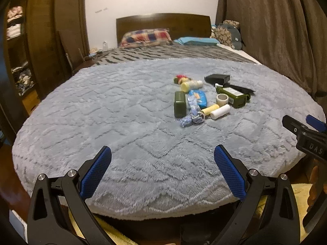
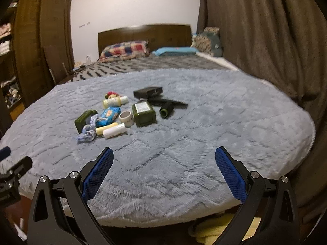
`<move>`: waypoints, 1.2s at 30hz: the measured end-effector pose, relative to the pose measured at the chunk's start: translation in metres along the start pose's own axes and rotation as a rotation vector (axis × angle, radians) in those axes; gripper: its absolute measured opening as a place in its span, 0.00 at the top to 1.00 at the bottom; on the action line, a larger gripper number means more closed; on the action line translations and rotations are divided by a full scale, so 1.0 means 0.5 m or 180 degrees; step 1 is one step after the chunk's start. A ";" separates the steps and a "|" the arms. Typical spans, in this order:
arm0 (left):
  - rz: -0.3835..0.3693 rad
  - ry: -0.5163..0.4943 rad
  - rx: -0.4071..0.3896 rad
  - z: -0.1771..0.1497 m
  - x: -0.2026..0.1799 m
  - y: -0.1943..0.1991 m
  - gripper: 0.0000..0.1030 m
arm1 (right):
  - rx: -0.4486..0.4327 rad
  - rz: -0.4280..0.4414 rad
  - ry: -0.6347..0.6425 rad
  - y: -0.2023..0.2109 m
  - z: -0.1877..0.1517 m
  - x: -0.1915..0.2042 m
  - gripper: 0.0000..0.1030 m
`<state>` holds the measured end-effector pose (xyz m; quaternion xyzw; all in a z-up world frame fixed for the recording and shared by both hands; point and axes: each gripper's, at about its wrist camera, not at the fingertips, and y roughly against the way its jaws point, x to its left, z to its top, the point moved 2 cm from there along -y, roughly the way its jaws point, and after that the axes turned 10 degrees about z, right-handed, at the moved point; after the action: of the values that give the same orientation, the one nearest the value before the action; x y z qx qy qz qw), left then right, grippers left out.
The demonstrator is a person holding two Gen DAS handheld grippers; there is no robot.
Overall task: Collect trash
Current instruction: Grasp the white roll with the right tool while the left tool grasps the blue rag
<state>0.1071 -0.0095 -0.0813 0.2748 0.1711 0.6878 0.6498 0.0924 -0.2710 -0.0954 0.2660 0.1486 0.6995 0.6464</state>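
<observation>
Left gripper (image 1: 162,159) hangs over the near edge of the bed, fingers spread wide, nothing between them; its blue pads (image 1: 96,172) sit above the grey fluffy blanket (image 1: 102,112). Right gripper (image 2: 163,159) is in the same condition: spread wide, holding nothing, over the near edge and just beside the left one, whose tip shows at the left margin of the right wrist view. The trash lies in one loose pile on the blanket, well beyond both grippers, towards the middle of the bed. Pile contents: a dark green box (image 1: 179,104) lying flat, a crumpled blue and white cloth (image 1: 191,113) touching it, a blue packet (image 1: 198,98), a yellow roll (image 1: 209,109) and a white roll (image 1: 220,111) side by side, a roll of tape (image 1: 222,99), a green bottle (image 1: 233,96) on its side, a pale tube (image 1: 192,85), a black box (image 1: 217,78) at the far side. Beyond the pile: a checked pillow (image 1: 146,37) and blue pillow (image 1: 197,40) against a wooden headboard (image 1: 163,23). Brown curtains (image 1: 271,30) hang along the right
</observation>
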 end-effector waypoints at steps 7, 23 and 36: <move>-0.0009 0.0061 0.0224 0.010 0.023 -0.109 0.14 | 0.0324 0.0378 0.0279 -0.136 0.000 0.061 0.16; -0.0128 -0.0054 0.0359 0.019 0.018 -0.193 0.19 | 0.0600 0.0532 0.0541 -0.303 0.027 0.119 0.46; -0.0700 -0.0215 0.0356 0.045 -0.101 -0.257 0.37 | 0.0438 0.0359 0.0223 -0.238 0.020 0.039 0.46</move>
<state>0.2236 -0.0497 -0.1477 0.3131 0.2163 0.5921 0.7103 0.1957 -0.2387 -0.1495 0.2930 0.2036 0.7318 0.5806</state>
